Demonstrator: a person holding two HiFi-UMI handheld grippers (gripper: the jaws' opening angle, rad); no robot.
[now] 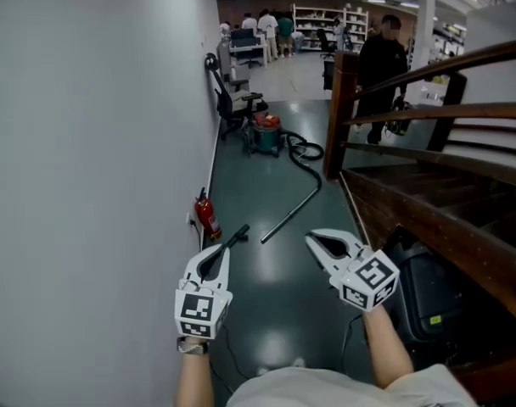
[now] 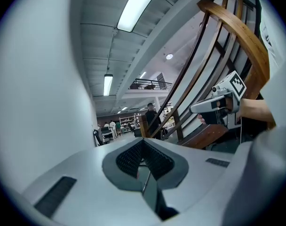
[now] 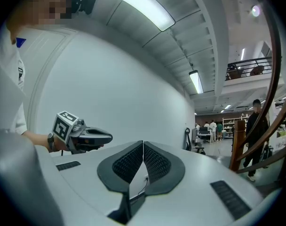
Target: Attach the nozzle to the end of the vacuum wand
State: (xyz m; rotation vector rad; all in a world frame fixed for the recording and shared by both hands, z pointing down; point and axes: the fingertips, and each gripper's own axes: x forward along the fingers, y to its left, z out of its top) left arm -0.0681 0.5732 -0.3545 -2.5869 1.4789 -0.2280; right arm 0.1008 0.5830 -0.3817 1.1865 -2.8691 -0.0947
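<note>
currently both jaws sit pressed together, empty: left gripper (image 1: 221, 253), right gripper (image 1: 313, 239). vacuum wand (image 1: 290, 215) lies on the floor (image 1: 271, 291) at twelve o'clock, dark nozzle (image 1: 237, 234) (likely) at its seven o'clock. advisable: approach, open, align axes.

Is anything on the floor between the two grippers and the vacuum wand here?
Nothing visible. Open floor runs from the left gripper and right gripper, both shut and empty, to the wand. The fire extinguisher stands aside at the wall.
</note>
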